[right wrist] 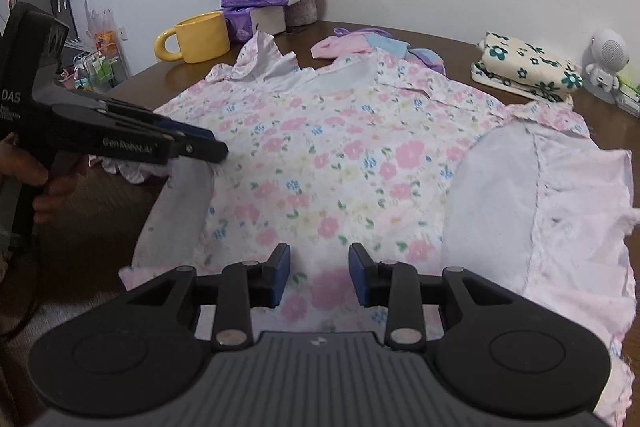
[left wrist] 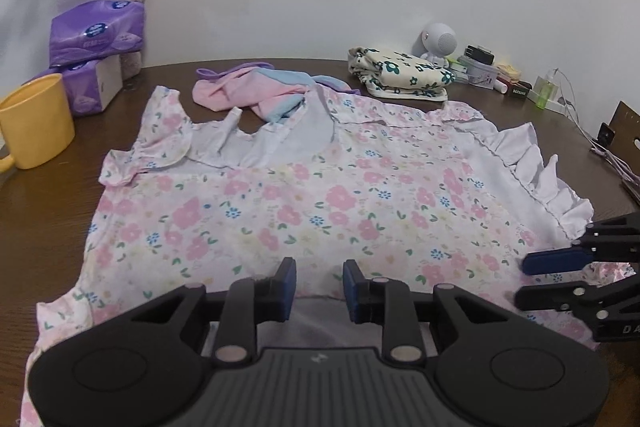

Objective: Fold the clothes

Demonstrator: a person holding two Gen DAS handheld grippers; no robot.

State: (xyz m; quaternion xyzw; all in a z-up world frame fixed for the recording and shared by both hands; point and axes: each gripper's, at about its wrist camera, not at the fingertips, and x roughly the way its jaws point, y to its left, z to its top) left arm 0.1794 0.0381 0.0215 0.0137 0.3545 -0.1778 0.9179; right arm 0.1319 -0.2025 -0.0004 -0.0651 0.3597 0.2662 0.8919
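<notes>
I am at the start of folding the flowered dress (left wrist: 304, 203), which lies spread flat on the brown table (left wrist: 48, 211) and takes up most of the near half of it. Its hem has been turned up near me, so the pale inside of the cloth shows along the near edge and on the frilled side at my right.

My left tongs (left wrist: 320, 285) hover just over the near hem with the jaws narrowly apart. Cloth lies under the gap, but the pads do not press on it, so they hold nothing. My right tongs (right wrist: 319, 273) stand the same way over the near part of the skirt: a narrow gap, flowered cloth below, nothing pinched.

The dress runs away from me, neck toward the wall and hem toward me, so its long axis goes from near to far. The sleeves stick out left and right across that line.

By my judgement the next move calls for both tongs to drop onto the near edge, close on it well apart from each other, and carry it toward the neck. The thin cloth may slip or bunch if I pinch only one layer.

A yellow mug (left wrist: 34, 121) stands beside the left sleeve.
</notes>
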